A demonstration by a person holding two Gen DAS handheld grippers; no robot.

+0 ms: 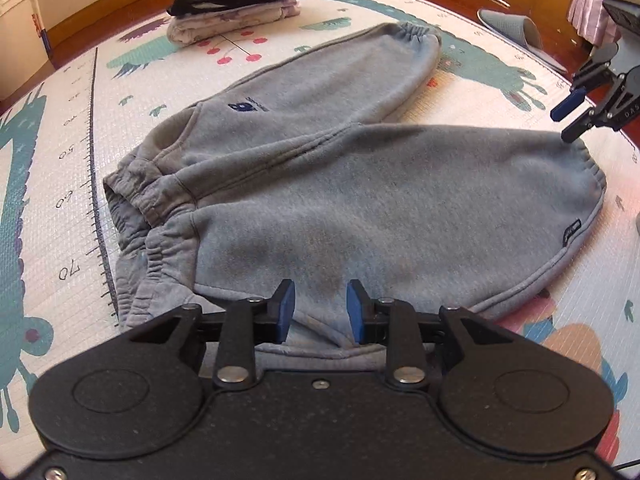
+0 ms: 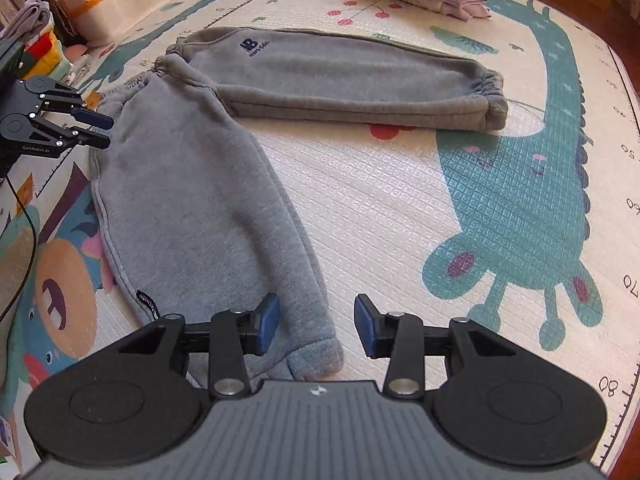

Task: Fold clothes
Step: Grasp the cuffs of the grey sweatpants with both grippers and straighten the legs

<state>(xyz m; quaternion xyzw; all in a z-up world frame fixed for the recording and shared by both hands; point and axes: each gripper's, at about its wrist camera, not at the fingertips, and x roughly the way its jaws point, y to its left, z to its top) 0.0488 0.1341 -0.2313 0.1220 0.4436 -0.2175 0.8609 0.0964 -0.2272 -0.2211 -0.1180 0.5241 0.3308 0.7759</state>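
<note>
Two grippers hang over grey sweatpants (image 1: 320,184) spread flat on a play mat (image 2: 400,200), legs splayed apart in a V. The left gripper (image 1: 321,310), jaws parted and gripping nothing, sits low over the near leg beside the waistband, likely placed to pinch an edge. The right gripper (image 2: 316,324), also spread and empty, hovers at that leg's cuff, so together they bracket one leg. A folded stack of clothes (image 1: 236,4) rests at the mat's far end. Only the left view shows a slipper (image 1: 516,32); only the right shows a storage box (image 2: 128,4).
</note>
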